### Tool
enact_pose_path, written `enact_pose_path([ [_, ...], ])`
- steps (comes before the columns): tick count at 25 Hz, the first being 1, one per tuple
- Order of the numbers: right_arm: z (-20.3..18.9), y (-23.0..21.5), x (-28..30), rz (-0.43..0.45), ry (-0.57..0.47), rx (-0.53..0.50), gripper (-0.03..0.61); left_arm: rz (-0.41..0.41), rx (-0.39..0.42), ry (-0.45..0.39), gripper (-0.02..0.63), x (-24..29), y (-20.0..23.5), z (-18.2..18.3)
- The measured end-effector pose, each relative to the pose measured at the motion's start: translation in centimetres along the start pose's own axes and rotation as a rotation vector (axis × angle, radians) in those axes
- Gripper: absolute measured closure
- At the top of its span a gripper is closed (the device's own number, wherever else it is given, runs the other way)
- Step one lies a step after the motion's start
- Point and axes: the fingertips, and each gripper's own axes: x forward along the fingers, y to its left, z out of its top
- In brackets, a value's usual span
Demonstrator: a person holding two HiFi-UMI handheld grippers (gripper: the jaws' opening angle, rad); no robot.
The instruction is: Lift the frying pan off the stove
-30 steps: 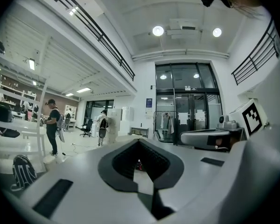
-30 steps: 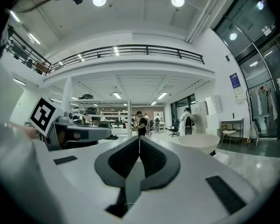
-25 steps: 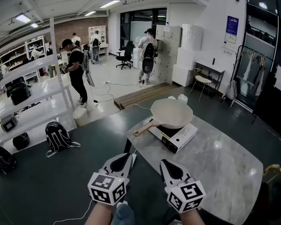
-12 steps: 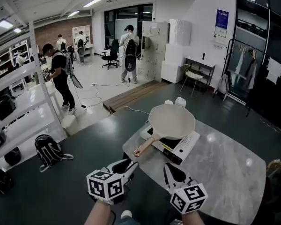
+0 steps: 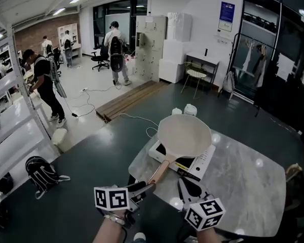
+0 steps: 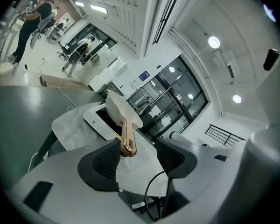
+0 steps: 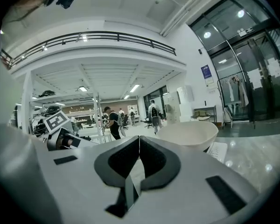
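— While the jaws of your left gripper point(image 5: 142, 188) are opening, where's the frying pan point(image 5: 185, 134)?
— On the stove point(image 5: 203, 161), its handle tip point(image 6: 128, 145) between those fingers point(image 6: 100, 164), ungripped. Your right gripper point(image 7: 139, 158) is closed, empty.

Head view steeply down; both gripper views low, toward shared frying pan point(image 5: 184, 134).

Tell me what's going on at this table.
A person stands at a marble table with a gripper in each hand. A cream frying pan sits on a portable stove and has not been lifted yet. The left gripper has its jaws opening around the tip of the pan's wooden handle, without clamping it. The right gripper is shut and empty, beside it.
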Motion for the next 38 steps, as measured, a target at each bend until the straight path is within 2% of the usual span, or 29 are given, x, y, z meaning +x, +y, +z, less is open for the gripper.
enact_pose_path([
  [6, -0.2, -1.1, 0.8, -0.074, 0.013, 0.019, 0.554, -0.096, -0.136, 0.083, 0.347, 2.4, 1.2, -0.6],
  [12, -1.0, -2.6, 1.0, -0.103, 0.034, 0.062, 0.554, -0.158, -0.204, 0.182, 0.352, 3.8, 1.1, -2.1],
  [14, -0.8, -3.4, 1.3, -0.095, 0.038, 0.080, 0.554, -0.190, -0.243, 0.177, 0.458, 4.0, 0.8, -1.9],
  [16, -0.3, -4.1, 1.9, -0.074, 0.045, 0.092, 0.554, -0.204, -0.270, 0.178, 0.477, 3.9, 0.8, -1.5],
  [19, 0.1, -4.8, 2.7, -0.016, 0.073, 0.136, 0.554, -0.199, -0.297, 0.177, 0.483, 3.7, 0.9, -1.5],
  [24, 0.5, -5.6, 3.8, 0.094, 0.052, 0.298, 0.554, -0.189, -0.318, 0.176, 0.488, 3.6, 1.1, -1.6],
  [27, 1.2, -5.0, 4.2, 0.240, -0.006, 0.387, 0.550, -0.190, -0.317, 0.175, 0.488, 3.5, 1.2, -1.6],
  [29, 1.4, -4.1, 4.2, 0.351, -0.003, 0.449, 0.549, -0.192, -0.324, 0.171, 0.488, 3.3, 1.0, -1.7],
  [31, 1.5, -3.7, 4.2, 0.441, -0.004, 0.567, 0.546, -0.192, -0.328, 0.169, 0.488, 3.0, 0.9, -1.8],
  [32, 1.7, -3.8, 4.4, 0.479, -0.012, 0.639, 0.491, -0.192, -0.326, 0.170, 0.488, 2.9, 0.9, -1.8],
  [34, 1.6, -4.3, 5.2, 0.532, -0.013, 0.773, 0.319, -0.189, -0.316, 0.174, 0.486, 2.9, 0.9, -1.8],
  [38, -1.5, -5.6, 7.5, 0.468, 0.087, 0.925, 0.275, -0.178, -0.308, 0.180, 0.486, 2.9, 0.8, -1.7],
])
